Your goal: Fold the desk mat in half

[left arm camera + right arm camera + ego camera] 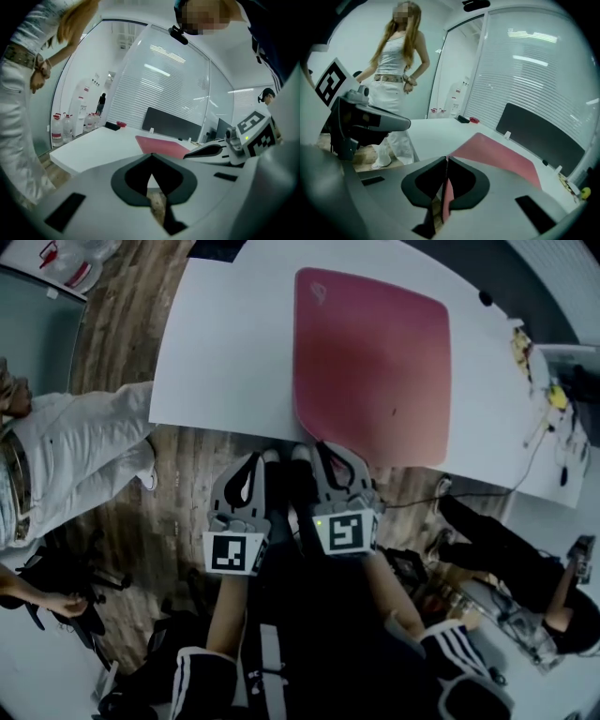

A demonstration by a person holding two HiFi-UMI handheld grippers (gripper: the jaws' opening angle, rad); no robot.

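A pink desk mat (375, 362) lies flat on the white table (225, 343), its near edge close to the table's front edge. My right gripper (328, 451) is at the mat's near left corner. In the right gripper view its jaws (446, 161) stand together with a thin pink strip of the mat (497, 154) pinched between them. My left gripper (258, 460) hangs just left of it, off the table's front edge above the wooden floor. Its jaws (151, 161) meet at the tip with nothing between them; the mat (161, 146) lies ahead to its right.
A person in white clothes (75, 456) stands at the table's left end. Water bottles (61, 129) stand on the floor beyond. A dark panel (539, 136) runs along the table's far side. Cables and small items (548, 418) lie at the right end. Another person's legs (506, 549) are at the right.
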